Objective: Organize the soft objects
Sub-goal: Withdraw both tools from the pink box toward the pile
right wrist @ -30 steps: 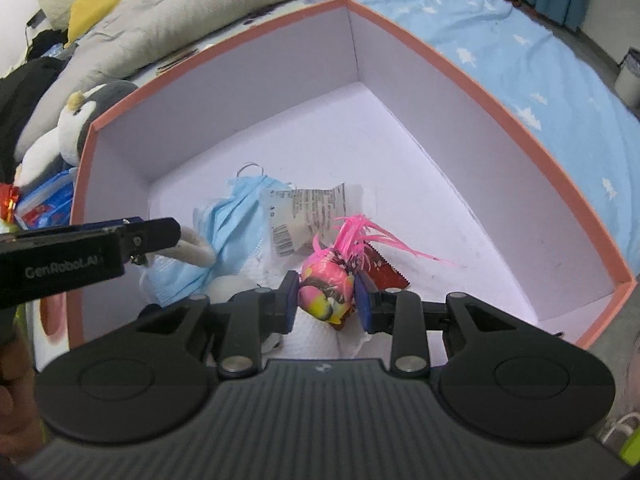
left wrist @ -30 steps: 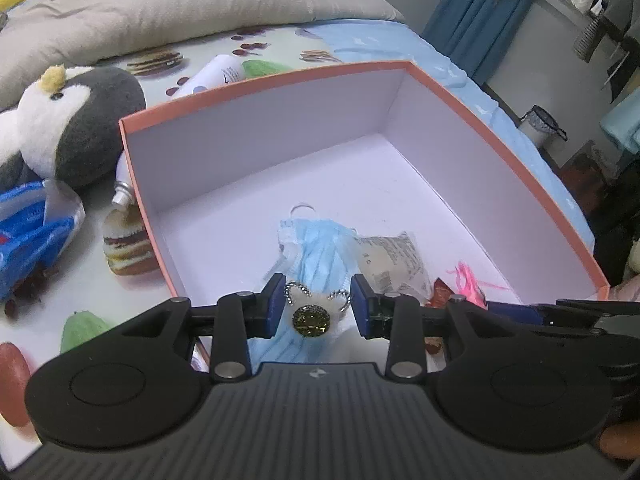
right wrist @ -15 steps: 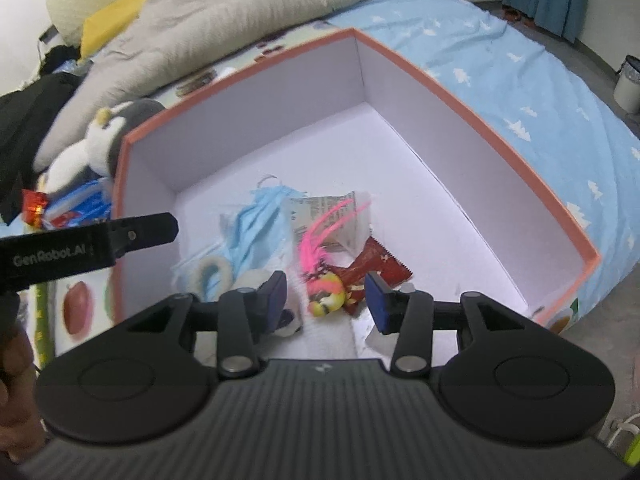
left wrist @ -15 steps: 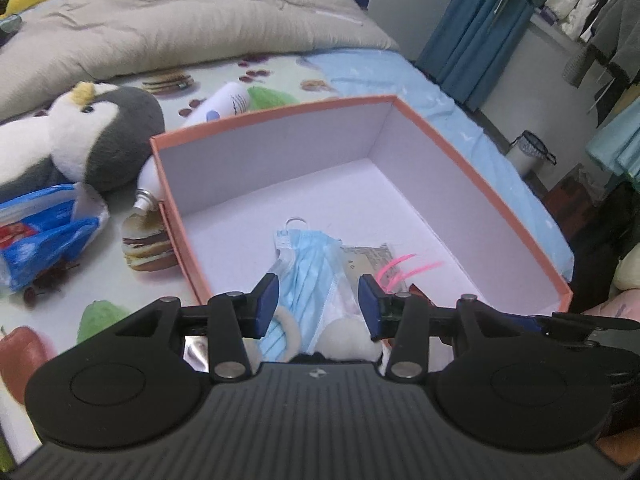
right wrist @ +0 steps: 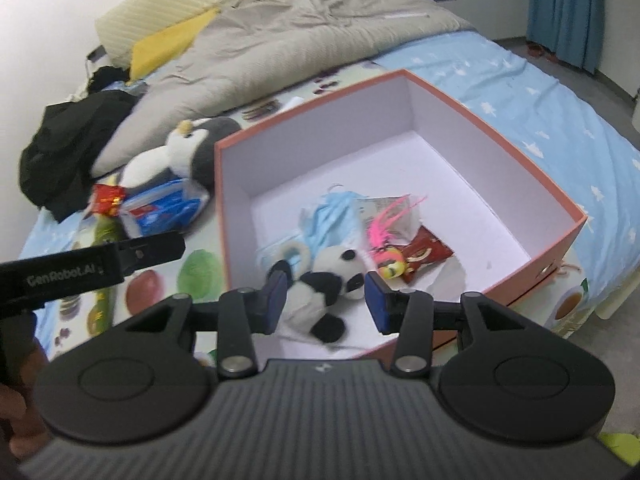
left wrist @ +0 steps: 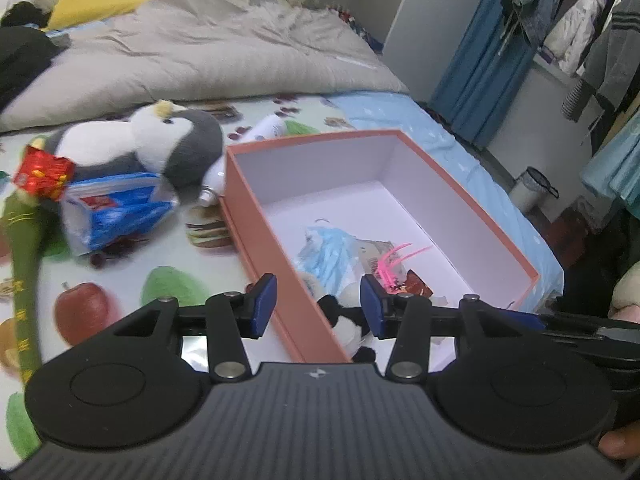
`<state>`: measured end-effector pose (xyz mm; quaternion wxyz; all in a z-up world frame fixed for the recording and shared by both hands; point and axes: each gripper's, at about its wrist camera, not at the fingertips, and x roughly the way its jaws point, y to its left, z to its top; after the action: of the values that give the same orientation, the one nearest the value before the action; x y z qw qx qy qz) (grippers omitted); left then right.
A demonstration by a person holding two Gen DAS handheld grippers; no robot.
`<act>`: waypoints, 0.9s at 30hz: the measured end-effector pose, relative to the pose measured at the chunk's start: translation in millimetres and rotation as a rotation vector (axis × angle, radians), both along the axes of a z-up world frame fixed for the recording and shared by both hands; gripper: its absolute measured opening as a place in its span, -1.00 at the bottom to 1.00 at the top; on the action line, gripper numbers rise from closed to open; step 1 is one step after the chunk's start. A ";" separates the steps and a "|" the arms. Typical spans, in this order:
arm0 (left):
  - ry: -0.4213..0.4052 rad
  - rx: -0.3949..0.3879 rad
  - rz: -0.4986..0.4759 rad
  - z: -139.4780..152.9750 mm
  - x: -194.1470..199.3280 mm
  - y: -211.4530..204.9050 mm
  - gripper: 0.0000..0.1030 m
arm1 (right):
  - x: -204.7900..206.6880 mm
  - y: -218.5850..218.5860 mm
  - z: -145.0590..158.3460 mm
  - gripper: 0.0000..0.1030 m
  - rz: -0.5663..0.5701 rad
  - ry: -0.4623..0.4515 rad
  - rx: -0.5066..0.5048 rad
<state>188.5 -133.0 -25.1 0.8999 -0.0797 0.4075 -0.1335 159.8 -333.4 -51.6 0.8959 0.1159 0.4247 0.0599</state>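
Note:
An orange box (left wrist: 256,216) (right wrist: 496,140) with a white inside lies on the bed. It holds a panda plush (right wrist: 324,280) (left wrist: 344,320), a blue face mask (right wrist: 332,216) (left wrist: 332,248), a pink-feathered toy (right wrist: 390,264) (left wrist: 390,264) and a red snack packet (right wrist: 426,254). My left gripper (left wrist: 318,300) hovers open over the box's near left wall, with nothing between its pads. Above the panda, my right gripper (right wrist: 327,304) is open and holds nothing. A grey and white penguin plush (left wrist: 160,148) (right wrist: 184,156) lies left of the box.
A blue and white packet (left wrist: 116,208), a red packet (left wrist: 42,172) and a white tube (left wrist: 268,128) lie by the penguin on the fruit-print sheet. A grey duvet (left wrist: 208,56) fills the back, with black clothes (right wrist: 68,152) at the left. The bed edge runs past the box's right side.
Both grippers rose and drew back from the box and their jaws widened. The left let go of a small fluffy thing; the right released the pink-feathered toy, which now lies in the box.

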 end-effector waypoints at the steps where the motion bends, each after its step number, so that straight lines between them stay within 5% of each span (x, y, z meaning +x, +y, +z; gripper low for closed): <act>1: -0.007 0.000 0.006 2.9 -6.3 4.2 0.02 | -4.5 3.2 1.8 -0.10 0.005 -0.008 0.001; 27: -0.115 -0.019 0.215 25.5 -157.7 97.0 0.17 | -109.5 93.7 20.5 -0.10 0.237 -0.137 0.007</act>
<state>30.8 -36.0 0.4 0.9301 -0.1235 0.3430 -0.0444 50.3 -239.7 -31.0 0.9090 0.0636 0.3729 0.1748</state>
